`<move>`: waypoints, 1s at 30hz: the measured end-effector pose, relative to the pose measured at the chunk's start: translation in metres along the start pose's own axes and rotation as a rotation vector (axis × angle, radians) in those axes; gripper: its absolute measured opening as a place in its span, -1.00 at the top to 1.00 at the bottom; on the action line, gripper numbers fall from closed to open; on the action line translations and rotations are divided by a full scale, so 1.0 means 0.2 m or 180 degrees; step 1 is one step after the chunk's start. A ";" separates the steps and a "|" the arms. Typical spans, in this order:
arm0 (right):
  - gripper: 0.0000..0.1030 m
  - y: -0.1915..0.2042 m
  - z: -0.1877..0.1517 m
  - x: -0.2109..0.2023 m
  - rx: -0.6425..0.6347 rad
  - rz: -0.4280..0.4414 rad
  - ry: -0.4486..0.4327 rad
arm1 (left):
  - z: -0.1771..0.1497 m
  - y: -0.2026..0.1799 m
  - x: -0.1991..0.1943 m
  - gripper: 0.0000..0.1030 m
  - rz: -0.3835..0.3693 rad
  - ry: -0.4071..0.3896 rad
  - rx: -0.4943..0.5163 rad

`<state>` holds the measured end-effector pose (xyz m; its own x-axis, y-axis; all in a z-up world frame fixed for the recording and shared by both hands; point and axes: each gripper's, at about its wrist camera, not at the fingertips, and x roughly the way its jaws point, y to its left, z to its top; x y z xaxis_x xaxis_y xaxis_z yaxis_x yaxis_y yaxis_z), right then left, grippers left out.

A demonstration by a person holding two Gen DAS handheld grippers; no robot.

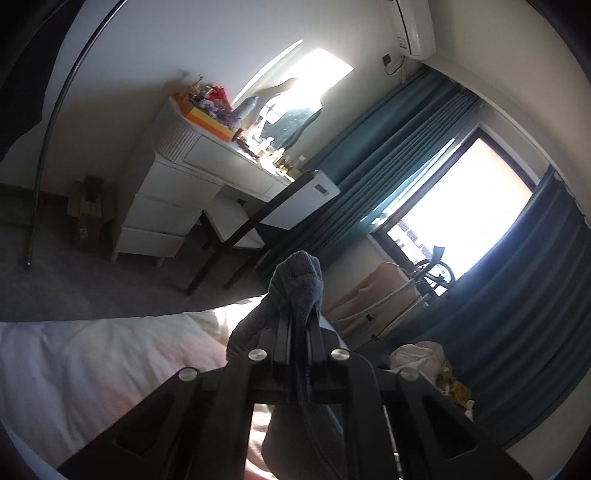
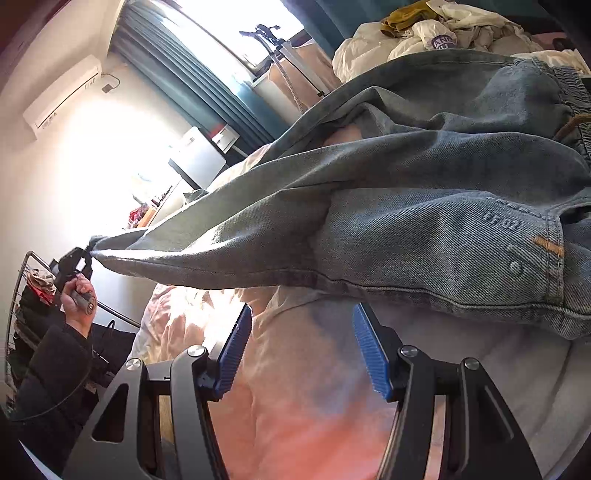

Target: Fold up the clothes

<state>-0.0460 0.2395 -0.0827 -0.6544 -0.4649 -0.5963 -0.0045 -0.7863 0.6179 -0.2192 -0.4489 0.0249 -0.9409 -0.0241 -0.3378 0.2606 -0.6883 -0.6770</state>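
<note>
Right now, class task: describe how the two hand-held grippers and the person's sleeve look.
The right gripper has black angular metal arms with silver round bolts and ribbed blue pads. The left gripper has the same black frame and silver bolts. The person's sleeve is dark and padded, with a thin black cable beside it.

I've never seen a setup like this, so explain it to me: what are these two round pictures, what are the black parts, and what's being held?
A person holds a two-finger tool in each hand; each has a wide-angle camera looking along its fingers. The left camera shows the left tool shut on the jeans' leg end. The right camera shows the right tool open and empty above the bed, the jeans stretched from it towards the left hand. A clothes pile lies behind.
</note>
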 end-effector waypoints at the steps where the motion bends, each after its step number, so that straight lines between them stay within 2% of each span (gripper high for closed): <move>1: -0.12 -0.01 0.00 0.00 0.0016 -0.0010 0.0012 | -0.03 0.10 0.03 0.90 0.0098 0.0061 -0.0050; 3: -0.12 -0.02 0.00 0.00 0.0051 -0.0048 0.0043 | -0.12 0.29 0.08 0.90 0.0323 0.0197 -0.0138; 6: -0.12 -0.04 0.00 0.00 0.0103 -0.0110 0.0092 | -0.25 0.51 0.14 0.89 0.0510 0.0373 -0.0390; 7: -0.12 -0.05 0.00 0.00 0.0111 -0.0140 0.0104 | -0.27 0.56 0.13 0.74 0.0531 0.0353 -0.0482; 8: -0.12 -0.05 0.00 0.00 0.0123 -0.0169 0.0116 | -0.28 0.58 0.10 0.50 0.0527 0.0273 -0.0566; 9: -0.12 -0.06 0.00 0.00 0.0141 -0.0191 0.0125 | -0.29 0.60 0.07 0.38 0.0524 0.0192 -0.0650; 11: -0.12 -0.08 0.00 0.00 0.0189 -0.0209 0.0130 | -0.28 0.60 0.00 -0.14 0.0512 0.0098 -0.0734; 12: -0.12 -0.08 0.01 0.00 0.0214 -0.0213 0.0124 | -0.27 0.58 -0.03 -0.20 0.0503 0.0093 -0.0743; 15: -0.12 -0.11 0.01 -0.02 0.0296 -0.0231 0.0105 | -0.27 0.53 -0.11 -0.23 0.0539 0.0246 -0.0696; 19: -0.12 -0.15 0.01 -0.05 0.0376 -0.0353 0.0119 | -0.36 0.44 -0.23 -0.23 0.0536 0.0578 -0.0862; 23: -0.12 -0.20 0.00 -0.12 0.0502 -0.0375 0.0099 | -0.57 0.30 -0.31 -0.23 0.0405 0.1021 -0.1080; 27: -0.12 -0.27 -0.01 -0.23 0.0686 -0.0354 0.0007 | -0.81 0.08 -0.37 -0.23 0.0208 0.1364 -0.1142; 29: -0.13 -0.31 -0.01 -0.27 0.0780 -0.0353 0.0029 | -0.95 -0.04 -0.35 -0.23 0.0401 0.1657 -0.1052; 30: -0.13 -0.32 -0.01 -0.28 0.0790 -0.0375 0.0086 | -1.02 -0.10 -0.33 -0.23 0.0363 0.1798 -0.1015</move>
<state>-0.0077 0.3155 -0.0902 -0.6180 -0.3895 -0.6829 -0.2667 -0.7133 0.6482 -0.1180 -0.2868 -0.0727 -0.6680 0.3600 -0.6513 0.4849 -0.4533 -0.7479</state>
